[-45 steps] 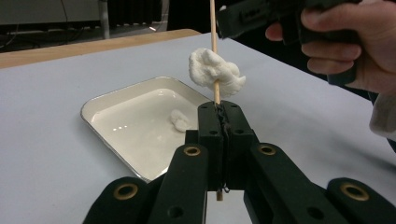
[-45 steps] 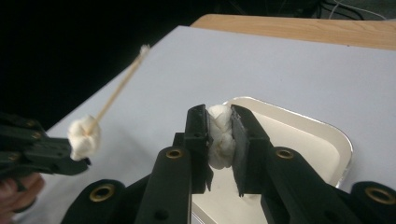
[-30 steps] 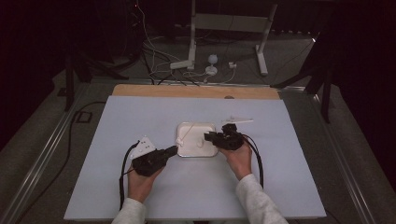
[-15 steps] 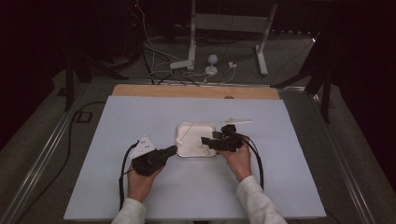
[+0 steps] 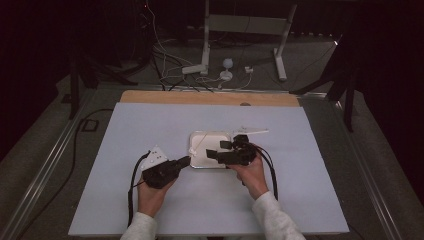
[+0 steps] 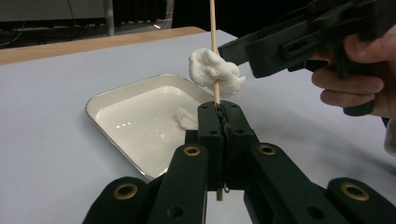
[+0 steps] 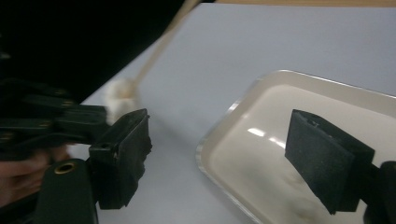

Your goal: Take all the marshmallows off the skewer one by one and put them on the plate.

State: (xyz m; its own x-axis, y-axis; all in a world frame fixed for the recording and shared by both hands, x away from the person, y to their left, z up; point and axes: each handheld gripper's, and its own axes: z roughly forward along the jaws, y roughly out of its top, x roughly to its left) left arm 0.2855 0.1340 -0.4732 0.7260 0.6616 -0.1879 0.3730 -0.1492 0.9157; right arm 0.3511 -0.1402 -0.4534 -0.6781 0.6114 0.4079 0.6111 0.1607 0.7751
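My left gripper [image 6: 219, 112] is shut on a thin wooden skewer [image 6: 213, 28] that stands upright. A white soft lump [image 6: 215, 72] is speared on the skewer just above the jaws, over the near corner of a white tray [image 6: 100, 100]. A smaller white lump [image 6: 187, 119] lies in the tray. My right gripper [image 7: 224, 158] has just been opening; it stands open over the tray's rim [image 7: 224, 121] with nothing between its pads. The lump [image 7: 121, 95] sits just beyond its left jaw. From above, the left gripper [image 5: 189, 160] and right gripper [image 5: 218, 149] meet at the tray [image 5: 210, 136].
A white strip-like object [image 5: 252, 132] lies just past the tray's right corner. The pale mat [image 5: 150, 125] covers the table, and a wooden edge [image 5: 200, 97] shows at the far side. Cables [image 5: 175, 75] and a stand's legs [image 5: 280, 60] lie on the floor beyond.
The right gripper's jaws have spread apart beside the speared lump. Both hands have stayed nearly where they were, and the left still clamps the skewer.
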